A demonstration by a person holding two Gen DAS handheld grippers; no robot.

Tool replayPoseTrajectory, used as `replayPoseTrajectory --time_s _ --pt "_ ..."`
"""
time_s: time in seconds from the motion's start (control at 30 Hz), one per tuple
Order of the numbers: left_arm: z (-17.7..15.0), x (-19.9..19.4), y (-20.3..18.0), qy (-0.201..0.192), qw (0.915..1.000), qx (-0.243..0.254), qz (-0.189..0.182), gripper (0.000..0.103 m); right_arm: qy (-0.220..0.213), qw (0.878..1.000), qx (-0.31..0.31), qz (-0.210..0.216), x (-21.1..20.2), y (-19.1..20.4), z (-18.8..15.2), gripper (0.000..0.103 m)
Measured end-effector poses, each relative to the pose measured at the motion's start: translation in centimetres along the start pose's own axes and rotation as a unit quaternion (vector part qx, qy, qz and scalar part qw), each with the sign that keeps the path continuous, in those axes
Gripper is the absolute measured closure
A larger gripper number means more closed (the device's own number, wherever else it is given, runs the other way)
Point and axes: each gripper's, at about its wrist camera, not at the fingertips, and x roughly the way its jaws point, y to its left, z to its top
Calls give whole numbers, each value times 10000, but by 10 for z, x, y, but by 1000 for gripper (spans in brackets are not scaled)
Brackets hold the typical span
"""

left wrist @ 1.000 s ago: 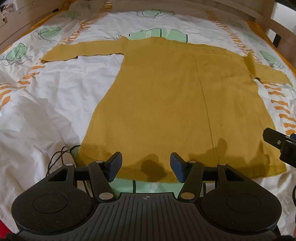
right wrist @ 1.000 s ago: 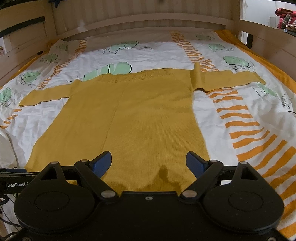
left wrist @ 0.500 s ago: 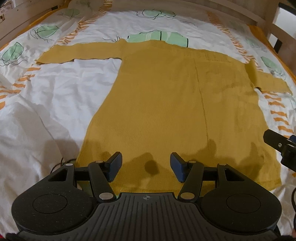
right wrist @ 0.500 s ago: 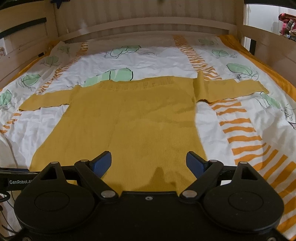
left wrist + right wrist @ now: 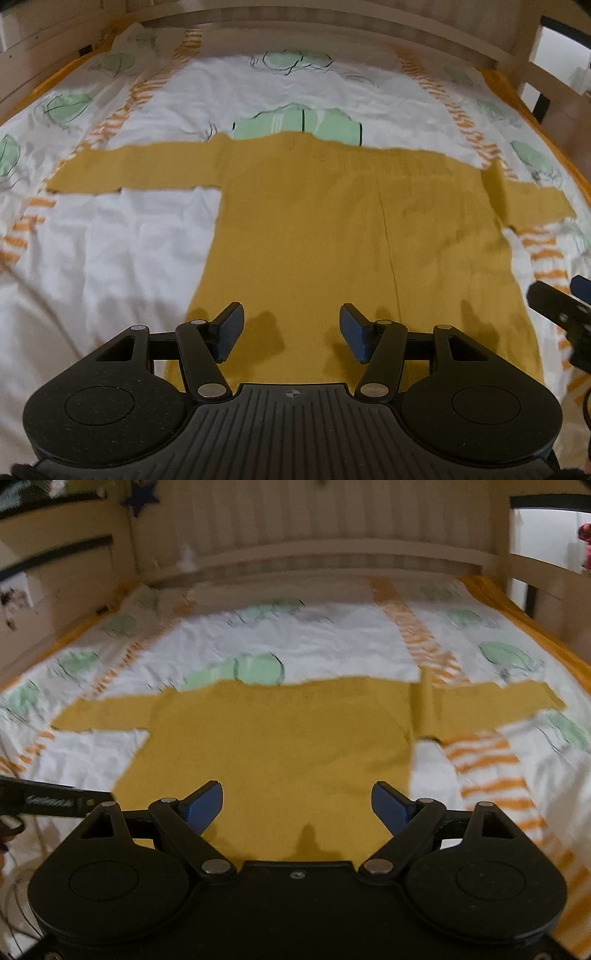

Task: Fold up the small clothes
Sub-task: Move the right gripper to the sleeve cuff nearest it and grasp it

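Observation:
A mustard-yellow knitted sweater (image 5: 332, 229) (image 5: 280, 738) lies flat on the bed, hem toward me, both sleeves spread sideways. Its left sleeve (image 5: 136, 170) stretches straight out; the right sleeve (image 5: 495, 705) has a small fold at the shoulder. My left gripper (image 5: 291, 332) hovers open above the hem's left half, nothing between its blue pads. Over the hem's right part my right gripper (image 5: 297, 805) stands open and empty too. The right gripper's black finger (image 5: 554, 306) shows at the right edge of the left wrist view.
The sweater rests on a white bedsheet (image 5: 110, 251) printed with green shapes and orange stripes. A wooden bed frame (image 5: 332, 557) runs along the far side and both flanks. Thin dark cables (image 5: 22, 886) lie at the near left.
Both grippers have lifted and pulled back from the hem, so more of the sweater and the headboard shows. Their jaws stayed as wide as before. The sweater has not moved.

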Motion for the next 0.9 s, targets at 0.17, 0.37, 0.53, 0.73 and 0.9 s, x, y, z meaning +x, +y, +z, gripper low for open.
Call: replayPoseTrajectory --time_s 0.17,0.37,0.53,0.73,0.9 --pt "34 18 1 -167 9997 168 54 47 -360 9969 440 549 15 -29 21 7" --pt "75 53 2 -315 9989 340 80 47 -72 9877 1449 582 52 -82 52 7" --pt "100 89 4 -381 9988 315 15 47 273 9758 2166 109 86 -131 63 7" --pt "103 130 11 -424 9990 144 -80 47 513 9683 2329 -740 114 -184 67 7" --pt "97 157 18 -373 9986 -124 -356 47 511 9640 2432 -950 123 -222 72 7"
